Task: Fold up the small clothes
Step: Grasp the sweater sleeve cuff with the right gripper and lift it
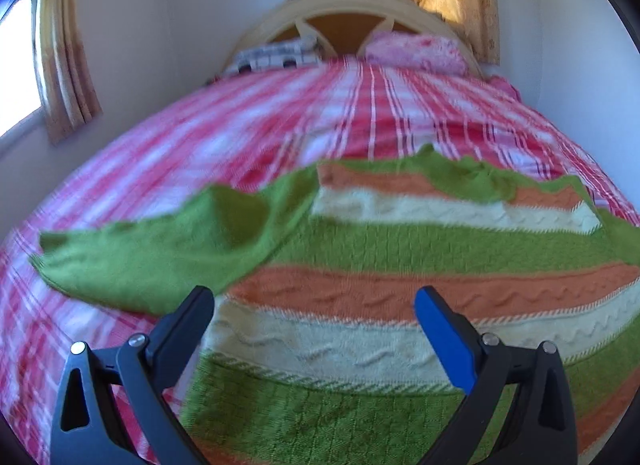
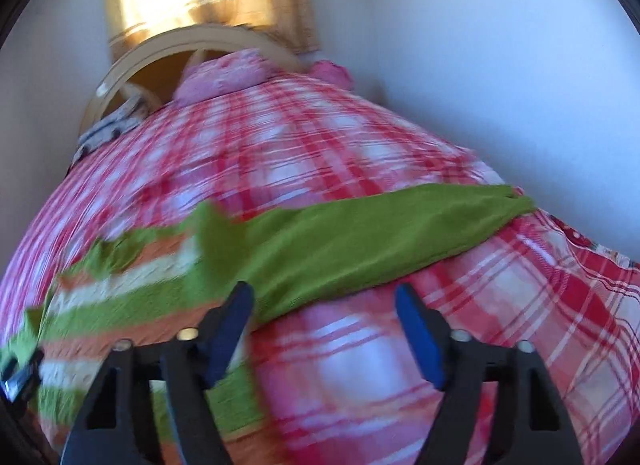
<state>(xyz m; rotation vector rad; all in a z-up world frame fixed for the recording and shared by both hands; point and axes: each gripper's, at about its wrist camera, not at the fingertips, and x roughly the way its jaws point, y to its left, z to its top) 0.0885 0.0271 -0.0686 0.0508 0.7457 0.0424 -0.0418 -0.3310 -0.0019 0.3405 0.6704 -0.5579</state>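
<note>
A small knitted sweater [image 1: 400, 249] with green, orange and cream stripes lies flat on the red plaid bedspread [image 1: 280, 113]. Its plain green left sleeve [image 1: 152, 249] stretches out to the left. My left gripper [image 1: 316, 301] hovers open over the sweater's lower body, with nothing between its fingers. In the right wrist view the sweater's body [image 2: 120, 305] is at the lower left and its other green sleeve [image 2: 380, 233] reaches out to the right. My right gripper [image 2: 324, 297] stands open just below that sleeve's near edge, and nothing is pinched between its pads.
A curved wooden headboard [image 1: 352, 9] stands at the far end with a pink pillow [image 1: 416, 49] and a checked pillow [image 1: 276, 55]. White walls close in on both sides of the bed. Curtains [image 1: 68, 57] hang at the windows. The other gripper's tip [image 2: 18, 379] shows at the left edge.
</note>
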